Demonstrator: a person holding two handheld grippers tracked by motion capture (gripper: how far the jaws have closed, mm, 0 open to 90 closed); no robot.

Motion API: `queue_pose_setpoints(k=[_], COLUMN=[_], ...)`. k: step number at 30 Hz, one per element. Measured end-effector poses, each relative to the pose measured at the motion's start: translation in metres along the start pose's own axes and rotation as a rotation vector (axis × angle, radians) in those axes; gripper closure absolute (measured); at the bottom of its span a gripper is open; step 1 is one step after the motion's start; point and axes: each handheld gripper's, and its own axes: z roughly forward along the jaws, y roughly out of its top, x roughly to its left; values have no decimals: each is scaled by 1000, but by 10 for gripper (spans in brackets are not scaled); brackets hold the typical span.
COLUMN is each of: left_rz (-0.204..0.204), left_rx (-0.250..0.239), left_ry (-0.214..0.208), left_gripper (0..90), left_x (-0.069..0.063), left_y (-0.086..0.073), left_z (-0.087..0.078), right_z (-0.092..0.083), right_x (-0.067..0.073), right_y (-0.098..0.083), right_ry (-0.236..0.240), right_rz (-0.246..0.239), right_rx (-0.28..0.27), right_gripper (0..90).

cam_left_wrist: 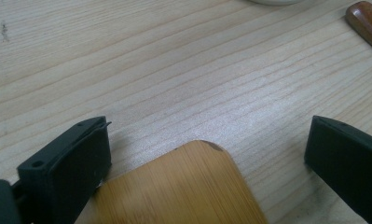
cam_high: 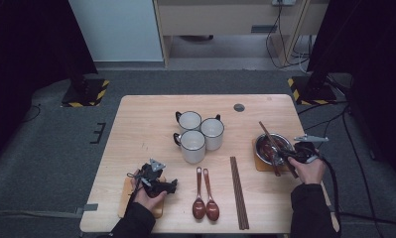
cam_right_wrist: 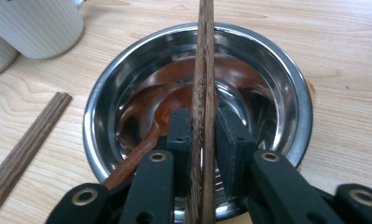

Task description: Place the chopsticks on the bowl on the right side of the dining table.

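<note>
While clamped upright in the jaws, the chopsticks (cam_right_wrist: 204,70) cross the steel bowl (cam_right_wrist: 286,84).

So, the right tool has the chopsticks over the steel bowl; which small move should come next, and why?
Probably lower the chopsticks until they rest across the bowl rim, then open. The right tool is shut on them directly above the bowl, where a wooden spoon already lies. The left tool sits open over a bamboo mat.
</note>
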Motion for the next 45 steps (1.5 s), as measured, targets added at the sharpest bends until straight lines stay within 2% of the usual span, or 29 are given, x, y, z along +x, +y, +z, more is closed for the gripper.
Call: queue_pose_setpoints(k=[12, 24, 31, 33, 39, 45], left_rz=[0, 0, 0, 0, 0, 0], left_rx=[-1, -1, -1, -1, -1, 0], left_ry=[0, 0, 0, 0, 0, 0], left_gripper=[0, 0, 0, 0, 0, 0], left_x=[0, 0, 0, 0, 0, 0], left_y=[0, 0, 0, 0, 0, 0], left_z=[0, 0, 0, 0, 0, 0], right_z=[2, 6, 6, 5, -9, -21], right_x=[-3, 2, 3, 3, 3, 6], right_y=[2, 4, 4, 5, 8, 9], right_ry=[-8, -2, 2, 2, 2, 7], right_rz=[-12, -40, -35, -30, -11, -1], right_rx=[-16, -13, -14, -17, -74, -103], right_gripper=[783, 780, 710, 686, 631, 627])
